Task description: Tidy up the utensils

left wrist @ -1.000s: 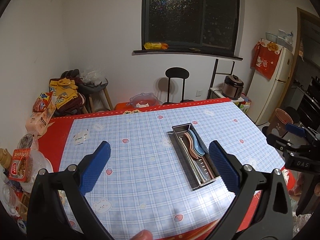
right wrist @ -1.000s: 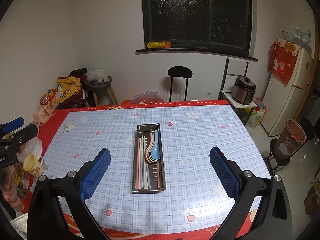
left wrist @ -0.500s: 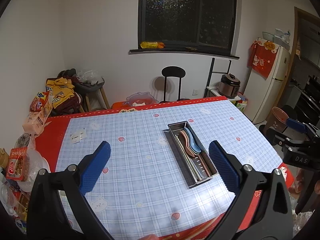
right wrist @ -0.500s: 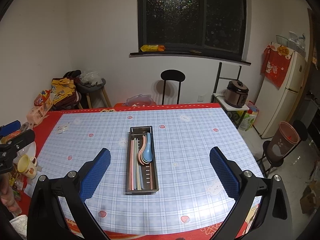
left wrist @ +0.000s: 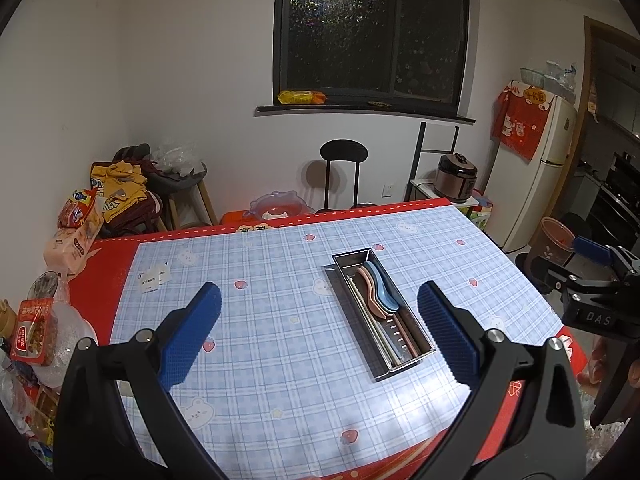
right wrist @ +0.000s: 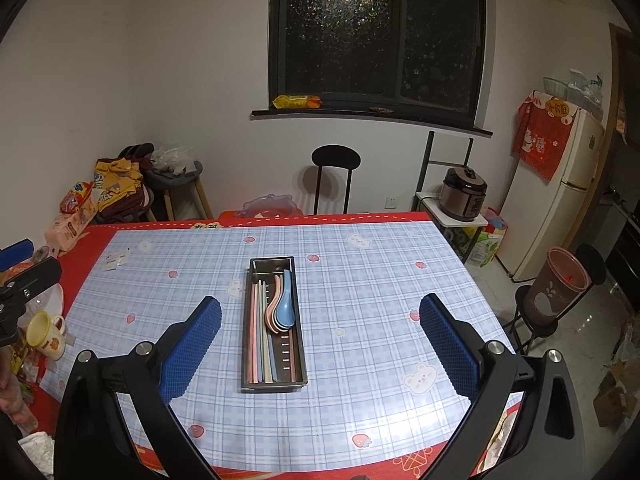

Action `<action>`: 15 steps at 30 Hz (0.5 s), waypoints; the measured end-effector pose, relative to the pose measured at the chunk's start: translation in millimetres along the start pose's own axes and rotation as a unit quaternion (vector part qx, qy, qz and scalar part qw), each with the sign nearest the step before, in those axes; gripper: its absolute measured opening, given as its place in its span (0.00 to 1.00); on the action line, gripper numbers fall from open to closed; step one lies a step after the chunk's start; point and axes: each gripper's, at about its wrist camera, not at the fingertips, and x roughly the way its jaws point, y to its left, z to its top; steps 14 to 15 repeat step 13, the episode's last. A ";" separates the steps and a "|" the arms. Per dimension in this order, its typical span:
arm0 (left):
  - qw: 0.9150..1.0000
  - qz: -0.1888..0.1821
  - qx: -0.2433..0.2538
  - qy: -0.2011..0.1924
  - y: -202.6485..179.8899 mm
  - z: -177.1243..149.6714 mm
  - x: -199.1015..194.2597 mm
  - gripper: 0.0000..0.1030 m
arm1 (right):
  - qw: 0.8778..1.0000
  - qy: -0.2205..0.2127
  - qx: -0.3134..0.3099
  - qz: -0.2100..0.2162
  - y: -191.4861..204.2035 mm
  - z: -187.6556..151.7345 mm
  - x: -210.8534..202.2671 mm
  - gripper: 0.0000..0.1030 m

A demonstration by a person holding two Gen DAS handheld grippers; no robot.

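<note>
Left gripper (left wrist: pixel 318 330) & right gripper (right wrist: pixel 320 340): both spread wide, holding nothing, held high above the table (right wrist: pixel 380 280), prob. backed off since nothing looks left to sort. Metal utensil tray (right wrist: pixel 274 385) mid-table: chopsticks (right wrist: pixel 260 332) laid lengthwise along its left side, spoons (right wrist: pixel 283 308) nested alongside on the right so they fit the narrow tray.

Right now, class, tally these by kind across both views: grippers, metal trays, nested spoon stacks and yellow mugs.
Grippers: 2, the left gripper and the right gripper, both open
Metal tray: 1
Nested spoon stack, blue on top: 1
Yellow mug: 1
Total: 5
</note>
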 end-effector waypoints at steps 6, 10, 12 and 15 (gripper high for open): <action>1.000 0.001 0.001 0.002 1.1 -0.7 1.4 0.94 | 1.000 -0.001 -0.002 -0.010 -2.2 -1.5 -1.1 0.94; 1.000 0.007 0.007 0.004 0.3 -0.7 2.0 0.94 | 1.000 0.000 -0.003 -0.012 -1.5 -1.0 -0.9 0.94; 1.000 0.008 0.010 0.004 -0.6 -0.3 2.0 0.94 | 1.000 0.000 -0.002 -0.012 -1.5 -0.8 -1.1 0.94; 1.000 0.009 0.011 0.005 -0.8 -0.5 2.2 0.94 | 1.000 0.000 -0.002 -0.012 -1.7 -0.9 -1.0 0.94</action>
